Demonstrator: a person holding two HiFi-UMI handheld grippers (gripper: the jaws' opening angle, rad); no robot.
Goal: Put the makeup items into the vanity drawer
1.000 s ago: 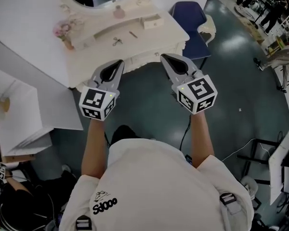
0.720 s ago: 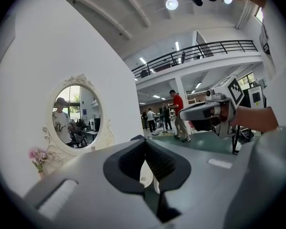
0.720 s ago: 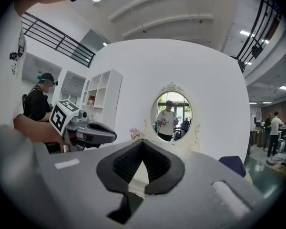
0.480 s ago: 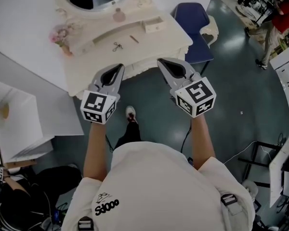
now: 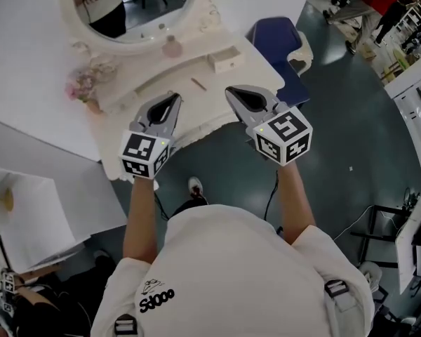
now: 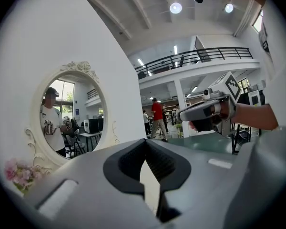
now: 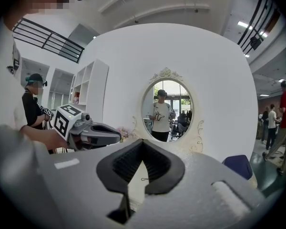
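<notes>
The white vanity (image 5: pixel 205 109) stands ahead under its oval mirror (image 5: pixel 126 9). On its top are a pink bottle (image 5: pixel 172 46), a slim stick (image 5: pixel 198 84) and a small white drawer box (image 5: pixel 224 60). My left gripper (image 5: pixel 174 95) and right gripper (image 5: pixel 229 90) are held side by side, tips over the vanity's front edge. Both are shut and hold nothing. In the right gripper view, a small dark item (image 7: pixel 143 179) lies on the top just beyond the shut right gripper (image 7: pixel 143 142). The left gripper (image 6: pixel 144 141) points toward the mirror (image 6: pixel 69 118).
Pink flowers (image 5: pixel 84 86) stand at the vanity's left end. A blue chair (image 5: pixel 277 37) sits to its right. White shelving (image 5: pixel 28 209) lies at the left. People (image 5: pixel 358 5) walk at the far right, and a cable runs across the floor near my feet.
Both grippers have moved forward together toward the vanity. Their tips, short of its front edge before, now reach over it. The jaws have stayed shut.
</notes>
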